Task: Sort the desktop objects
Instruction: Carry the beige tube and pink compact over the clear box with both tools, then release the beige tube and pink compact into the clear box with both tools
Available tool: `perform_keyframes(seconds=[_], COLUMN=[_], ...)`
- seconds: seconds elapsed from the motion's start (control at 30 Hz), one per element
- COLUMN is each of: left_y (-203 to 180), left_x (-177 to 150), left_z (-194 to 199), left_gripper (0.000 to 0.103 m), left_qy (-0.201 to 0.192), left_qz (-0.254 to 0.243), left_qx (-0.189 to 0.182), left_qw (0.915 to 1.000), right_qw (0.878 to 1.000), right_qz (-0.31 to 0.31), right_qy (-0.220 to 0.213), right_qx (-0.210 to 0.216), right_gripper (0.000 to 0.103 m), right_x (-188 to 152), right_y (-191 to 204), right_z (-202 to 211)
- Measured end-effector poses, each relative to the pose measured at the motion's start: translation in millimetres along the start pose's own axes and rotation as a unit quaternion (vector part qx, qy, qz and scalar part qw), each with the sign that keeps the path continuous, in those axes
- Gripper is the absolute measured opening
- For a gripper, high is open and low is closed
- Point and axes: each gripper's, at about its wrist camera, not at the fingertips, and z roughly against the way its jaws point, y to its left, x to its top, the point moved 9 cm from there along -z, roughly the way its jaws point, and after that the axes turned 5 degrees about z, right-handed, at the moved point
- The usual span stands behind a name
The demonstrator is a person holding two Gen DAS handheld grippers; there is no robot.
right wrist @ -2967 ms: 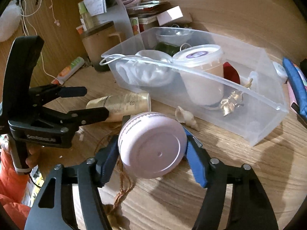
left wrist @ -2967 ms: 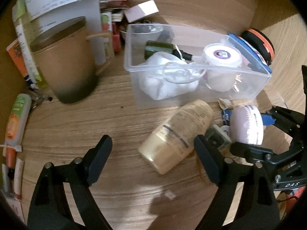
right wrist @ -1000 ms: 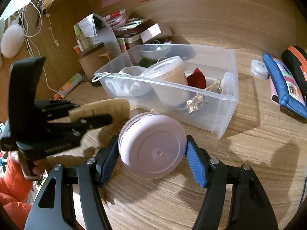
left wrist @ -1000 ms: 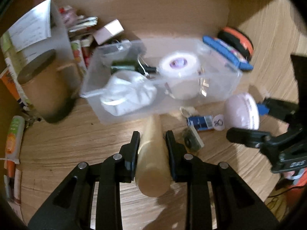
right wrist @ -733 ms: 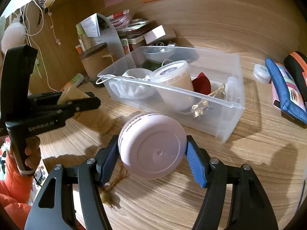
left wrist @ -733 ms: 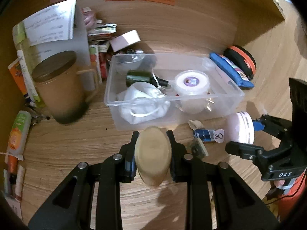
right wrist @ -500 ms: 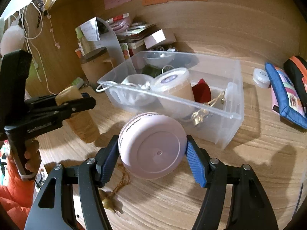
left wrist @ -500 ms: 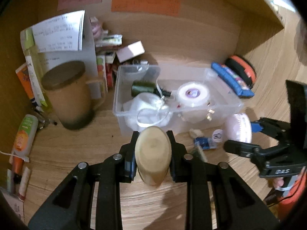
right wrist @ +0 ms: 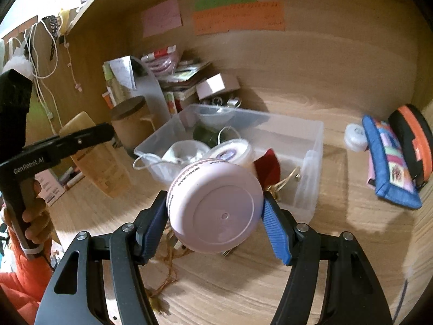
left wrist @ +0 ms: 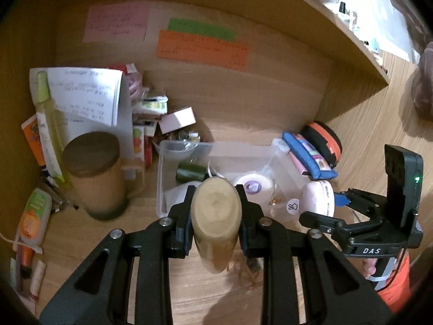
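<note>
Beige bottle (left wrist: 215, 216) pinched in left tongs (left wrist: 215, 218), pink jar (right wrist: 215, 207) clamped in right tongs (right wrist: 215, 218)

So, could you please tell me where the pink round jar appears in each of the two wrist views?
Left wrist view: the pink round jar is at right of centre, seen edge-on in the right gripper.
Right wrist view: it fills the centre, bottom facing the camera, between the blue pads.
Shared landmark: the clear plastic bin behind it.

Back wall: pink note (left wrist: 116, 23), green strip (left wrist: 200, 29), orange sheet (left wrist: 201, 50). Left wall: white cords (right wrist: 46, 62) hanging. Overhead: wooden shelf (left wrist: 338, 24).
</note>
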Motion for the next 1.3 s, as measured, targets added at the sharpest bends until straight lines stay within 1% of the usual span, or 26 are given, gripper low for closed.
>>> perform_keyframes(seconds=[0.17,0.33,0.43,0.53,0.67,0.8,0.93,1.13,1.23,1.3], left_y=[-1,-1,-2,-4,-7,-9,-12,-15,-13,-12], left_x=[13,22,24,25,31,34,35,33,29,22], left_z=[-11,-22,-36,-55,-65,-76,-86,-98,-107,-118], left_gripper=[0.026,0.026,0.026,0.026,0.026,0.026,0.026,0.026,0.026,0.026], left_qy=[0.001,0.006,0.022,0.037,0.039,0.043,0.038,0.041,0.054,0.071], left_qz=[-0.001,0.008,0.020,0.018,0.021,0.021,0.016,0.013,0.015,0.015], left_qx=[0.003,-0.009,-0.030,-0.024,-0.036,-0.035,-0.015,-0.015,-0.016,-0.012], left_qw=[1.0000,0.9999,0.9991,0.9989,0.9984,0.9982,0.9990,0.9990,0.9983,0.9973], right_qw=[1.000,0.999,0.999,0.999,0.998,0.998,0.999,0.999,0.999,0.999], right_qz=[-0.002,-0.007,-0.013,-0.020,-0.028,-0.033,-0.032,-0.031,-0.026,-0.022], right_qy=[-0.009,-0.016,-0.018,-0.018,-0.014,-0.010,-0.003,0.013,0.018,0.020], right_qx=[-0.014,-0.030,-0.035,-0.042,-0.045,-0.044,-0.043,-0.035,-0.034,-0.033], right_gripper=[0.063,0.063,0.063,0.063,0.063,0.063,0.063,0.063,0.063,0.063], right_x=[11,21,26,30,32,34,37,35,33,31], right_y=[-11,-26,-35,-45,-55,-62,-67,-70,-70,-70], right_z=[5,9,9,6,-1,-10,-23,-44,-51,-55])
